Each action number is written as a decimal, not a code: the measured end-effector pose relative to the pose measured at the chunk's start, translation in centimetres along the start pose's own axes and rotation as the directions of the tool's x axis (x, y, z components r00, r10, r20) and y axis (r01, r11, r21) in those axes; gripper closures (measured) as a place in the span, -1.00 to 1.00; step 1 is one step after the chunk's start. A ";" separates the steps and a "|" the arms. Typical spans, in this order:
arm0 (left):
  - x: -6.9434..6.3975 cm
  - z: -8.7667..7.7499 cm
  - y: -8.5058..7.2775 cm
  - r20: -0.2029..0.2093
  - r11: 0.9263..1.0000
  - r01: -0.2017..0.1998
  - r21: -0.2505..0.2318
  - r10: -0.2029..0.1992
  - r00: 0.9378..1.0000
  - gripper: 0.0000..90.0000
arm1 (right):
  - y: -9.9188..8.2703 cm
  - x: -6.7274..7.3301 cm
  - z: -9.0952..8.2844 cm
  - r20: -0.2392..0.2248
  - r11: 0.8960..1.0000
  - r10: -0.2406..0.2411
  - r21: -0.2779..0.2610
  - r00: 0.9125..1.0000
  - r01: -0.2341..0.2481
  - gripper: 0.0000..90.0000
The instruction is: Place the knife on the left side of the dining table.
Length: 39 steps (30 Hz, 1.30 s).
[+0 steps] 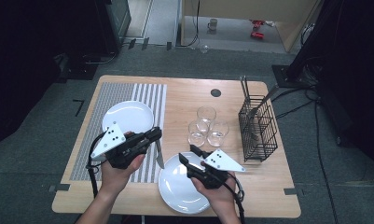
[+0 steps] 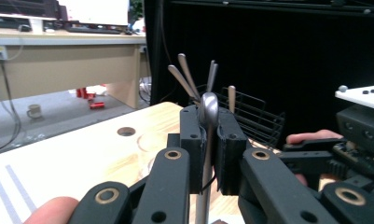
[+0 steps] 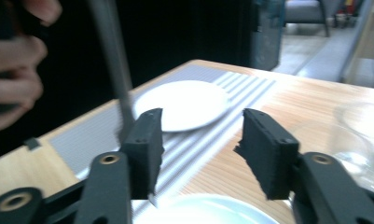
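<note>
My left gripper (image 1: 154, 135) is shut on the handle of a metal knife (image 1: 159, 156), whose blade hangs down over the striped mat (image 1: 110, 102). In the left gripper view the knife's rounded handle end (image 2: 208, 109) sticks up between the pads of the left gripper (image 2: 208, 149). My right gripper (image 1: 187, 156) hovers open over the near white plate (image 1: 175, 191). In the right gripper view the right gripper (image 3: 201, 140) has nothing between its pads, and the knife blade (image 3: 112, 51) hangs just outside its left jaw.
A second white plate (image 1: 128, 116) lies on the mat farther back. Three clear glasses (image 1: 206, 114) stand mid-table. A black wire basket (image 1: 257, 130) with several utensils stands at the right. A round hole (image 1: 216, 92) is in the tabletop.
</note>
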<state>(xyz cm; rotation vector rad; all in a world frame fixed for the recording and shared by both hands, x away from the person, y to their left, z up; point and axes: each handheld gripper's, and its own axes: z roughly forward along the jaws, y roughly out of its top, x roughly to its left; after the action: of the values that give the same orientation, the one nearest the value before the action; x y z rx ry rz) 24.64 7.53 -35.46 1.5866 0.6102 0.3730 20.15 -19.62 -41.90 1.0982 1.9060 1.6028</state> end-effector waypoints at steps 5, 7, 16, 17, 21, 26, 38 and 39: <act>0.8 -0.4 0.2 -0.031 1.000 -0.002 -0.007 0.002 1.000 0.89 | -1.6 -2.8 -2.2 0.096 0.999 0.036 0.022 0.995 -0.038 -0.24; 1.1 -0.5 0.2 -0.040 1.000 0.001 -0.008 -0.001 0.999 0.90 | -2.4 -4.0 -3.1 0.142 0.998 0.044 0.041 0.989 -0.050 -0.30; 2.4 -0.7 -0.1 -0.081 1.000 0.011 -0.009 -0.012 0.997 0.89 | -5.7 -8.9 -5.9 0.283 0.984 0.059 0.145 0.957 -0.103 -0.69; 2.5 -0.7 -0.1 -0.084 1.000 0.011 -0.007 -0.011 0.996 0.89 | -5.7 -8.9 -5.9 0.283 0.984 0.059 0.145 0.957 -0.103 -0.69; 2.8 -0.7 -0.2 -0.093 1.000 0.002 -0.001 -0.002 0.996 0.90 | -6.8 -10.4 -6.9 0.301 0.980 0.087 0.147 0.950 -0.137 -0.71; 3.2 -0.7 -0.4 -0.105 1.000 0.009 -0.008 -0.009 0.994 0.90 | -8.6 -12.3 -8.0 0.370 0.962 0.075 0.219 0.926 -0.166 -0.83; 3.9 -0.1 -1.1 -0.114 1.000 0.015 0.003 -0.014 0.993 0.90 | -10.5 -14.1 -7.4 0.442 0.910 0.052 0.348 0.895 -0.225 -0.93; 3.9 -0.1 -1.1 -0.115 1.000 0.017 0.004 -0.016 0.993 0.90 | -10.5 -14.2 -7.4 0.451 0.911 0.043 0.349 0.892 -0.220 -0.93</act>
<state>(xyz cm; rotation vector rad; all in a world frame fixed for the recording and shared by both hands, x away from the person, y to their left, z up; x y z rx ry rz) 27.55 9.91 -37.02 1.5714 0.7124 0.4527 20.01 -35.60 -52.46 1.6282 1.9049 0.9304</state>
